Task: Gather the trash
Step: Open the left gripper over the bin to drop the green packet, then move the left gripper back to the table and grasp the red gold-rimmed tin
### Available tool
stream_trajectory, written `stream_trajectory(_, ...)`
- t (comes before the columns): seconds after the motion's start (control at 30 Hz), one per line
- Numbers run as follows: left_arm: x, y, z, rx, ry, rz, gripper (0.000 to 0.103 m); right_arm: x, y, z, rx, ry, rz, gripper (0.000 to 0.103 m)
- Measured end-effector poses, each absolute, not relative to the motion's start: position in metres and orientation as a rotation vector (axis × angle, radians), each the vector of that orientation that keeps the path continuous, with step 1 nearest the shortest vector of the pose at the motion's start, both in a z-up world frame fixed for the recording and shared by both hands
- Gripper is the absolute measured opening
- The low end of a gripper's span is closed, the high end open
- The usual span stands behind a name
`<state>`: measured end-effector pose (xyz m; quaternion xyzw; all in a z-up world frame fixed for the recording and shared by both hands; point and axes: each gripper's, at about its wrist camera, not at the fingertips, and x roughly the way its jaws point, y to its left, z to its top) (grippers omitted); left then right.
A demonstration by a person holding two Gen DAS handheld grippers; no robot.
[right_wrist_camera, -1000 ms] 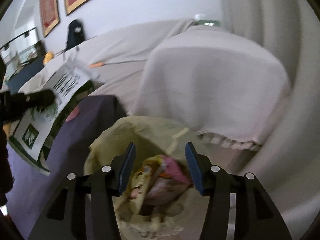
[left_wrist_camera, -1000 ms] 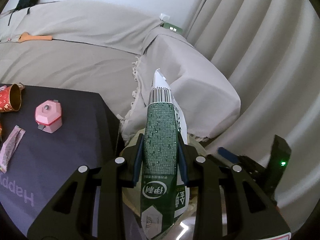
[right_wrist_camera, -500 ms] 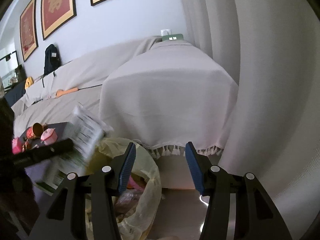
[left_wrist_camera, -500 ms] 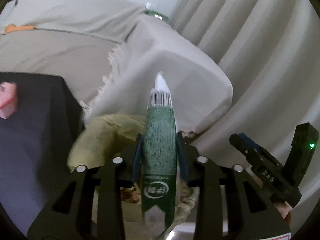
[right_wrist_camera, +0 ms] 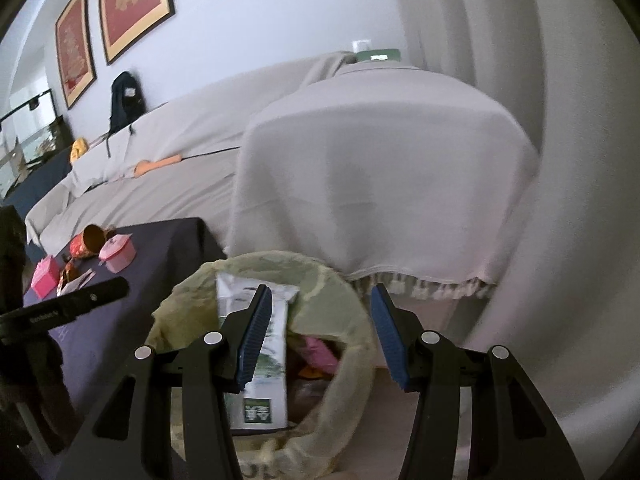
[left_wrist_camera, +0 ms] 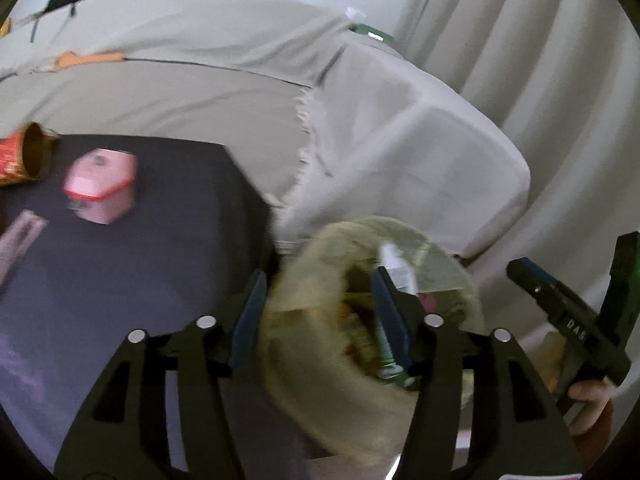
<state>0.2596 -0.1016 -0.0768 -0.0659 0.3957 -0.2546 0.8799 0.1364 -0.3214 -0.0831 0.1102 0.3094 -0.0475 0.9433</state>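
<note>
A green-and-white milk carton stands tilted inside the yellow-green trash bag on the floor beside the dark table. In the left wrist view the carton shows in the bag just behind one pad. My left gripper hovers over the bag's mouth; its jaws are opening and nothing is pressed between them. My right gripper stands open and empty above the bag's far rim.
On the table lie a pink tin, a red cup on its side and a wrapper. A cloth-covered sofa rises just behind the bag, with curtains to its right. A hand holds the right gripper.
The left gripper came down over the bag and let go of the carton, which now rests inside the bag. The right gripper shifted a little and stayed open.
</note>
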Motion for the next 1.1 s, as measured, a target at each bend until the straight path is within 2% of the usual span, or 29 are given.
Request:
stream_trajectory(0.23, 0.252, -0.014, -0.058, -0.06, 0.71, -0.386, 0.054, 0.15, -0.283, -0.076, 0.2, 0.616, -0.007, 0.049)
stream_trajectory(0.53, 0.286, 0.145, -0.052, -0.28, 0.668, -0.058, 0.057, 0.185, -0.207, -0.063, 0.139, 0.63, 0.109, 0.049)
stream_trajectory(0.63, 0.297, 0.173, -0.055, -0.294, 0.659, -0.016, 0.057, 0.201, -0.176, -0.063, 0.099, 0.641, 0.13, 0.049)
stream_trajectory(0.8, 0.315, 0.177, -0.059, -0.302, 0.662, -0.007, 0.057, 0.235, -0.133, -0.072, 0.059, 0.688, 0.149, 0.049)
stream_trajectory(1.1, 0.375, 0.111, -0.077, -0.114, 0.772, 0.074, 0.057, 0.27, -0.115, -0.084, 0.052, 0.748, 0.153, 0.049)
